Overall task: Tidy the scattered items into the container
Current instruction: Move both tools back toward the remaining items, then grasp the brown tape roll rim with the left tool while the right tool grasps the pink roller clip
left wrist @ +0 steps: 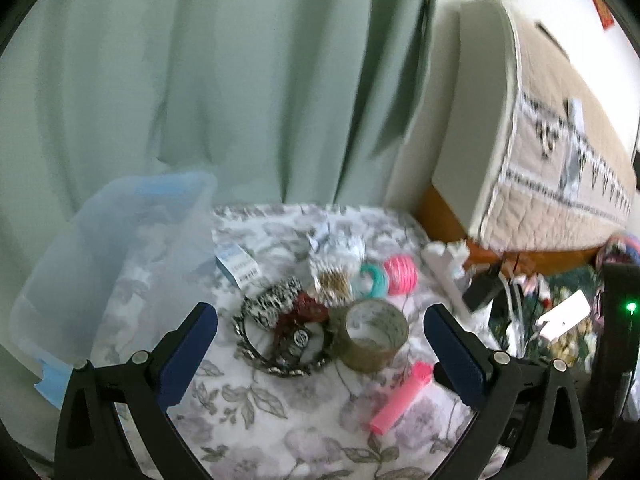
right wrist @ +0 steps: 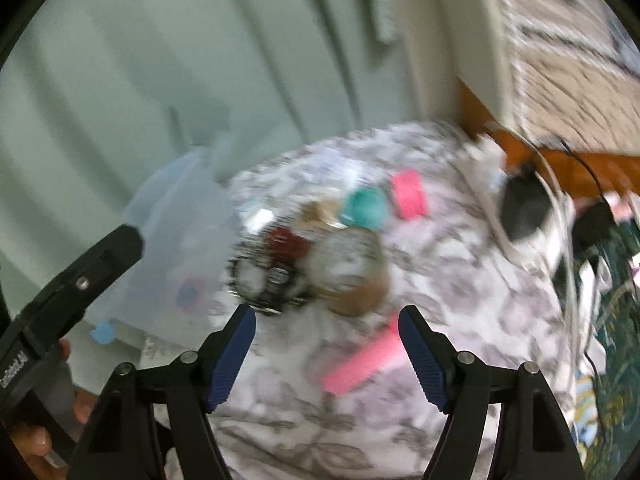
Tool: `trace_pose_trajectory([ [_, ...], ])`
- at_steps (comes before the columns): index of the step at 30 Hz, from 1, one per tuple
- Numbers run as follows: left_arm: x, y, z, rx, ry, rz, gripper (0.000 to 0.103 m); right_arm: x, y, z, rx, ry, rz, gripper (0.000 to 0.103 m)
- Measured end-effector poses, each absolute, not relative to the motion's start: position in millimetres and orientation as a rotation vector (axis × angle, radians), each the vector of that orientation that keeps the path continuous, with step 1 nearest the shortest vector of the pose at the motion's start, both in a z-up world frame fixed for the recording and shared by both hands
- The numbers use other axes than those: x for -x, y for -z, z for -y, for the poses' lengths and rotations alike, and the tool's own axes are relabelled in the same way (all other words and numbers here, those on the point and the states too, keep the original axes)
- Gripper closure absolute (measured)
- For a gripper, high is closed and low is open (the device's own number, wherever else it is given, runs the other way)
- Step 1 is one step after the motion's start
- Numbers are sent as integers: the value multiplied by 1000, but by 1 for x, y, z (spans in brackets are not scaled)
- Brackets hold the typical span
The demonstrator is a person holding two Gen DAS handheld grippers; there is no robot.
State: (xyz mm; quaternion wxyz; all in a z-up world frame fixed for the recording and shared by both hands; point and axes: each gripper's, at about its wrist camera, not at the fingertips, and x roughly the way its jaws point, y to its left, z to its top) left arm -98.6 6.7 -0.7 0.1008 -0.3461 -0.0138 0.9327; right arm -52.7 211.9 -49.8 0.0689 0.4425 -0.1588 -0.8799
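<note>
Scattered items lie on a floral cloth (left wrist: 280, 420). They include a brown tape roll (left wrist: 372, 336), a pink tube (left wrist: 402, 398), a dark round frame (left wrist: 280, 344), a zebra band (left wrist: 276, 300), a red scrunchie (left wrist: 308, 308), teal (left wrist: 374, 280) and pink (left wrist: 400, 274) rolls, and a bag of gold pins (left wrist: 336, 272). A clear container (left wrist: 100, 260) stands to the left. My left gripper (left wrist: 320, 312) hovers open above the frame and tape, holding nothing. In the blurred right wrist view, my right gripper (right wrist: 327, 312) is open and empty over the cloth, near the pink tube (right wrist: 360, 364) and tape roll (right wrist: 348, 272).
A green curtain (left wrist: 200, 80) hangs behind the cloth. A quilted bed (left wrist: 560, 140) rises at the right, with a white power strip (left wrist: 448, 272), a black adapter (left wrist: 480, 292) and cables below it. A hand (right wrist: 80, 400) holds the other gripper beside the container (right wrist: 180, 240).
</note>
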Motion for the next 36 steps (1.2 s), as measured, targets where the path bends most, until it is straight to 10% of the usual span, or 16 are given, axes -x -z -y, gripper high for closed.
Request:
trace_pose_trajectory([
  [26,127,73,-43,1400,-2522,116,15,81,150,-202,-1741,2510,527,32],
  [36,144,86,-54,1443,-2441,137,34,84,150,-201,-1722,2506,554,59],
])
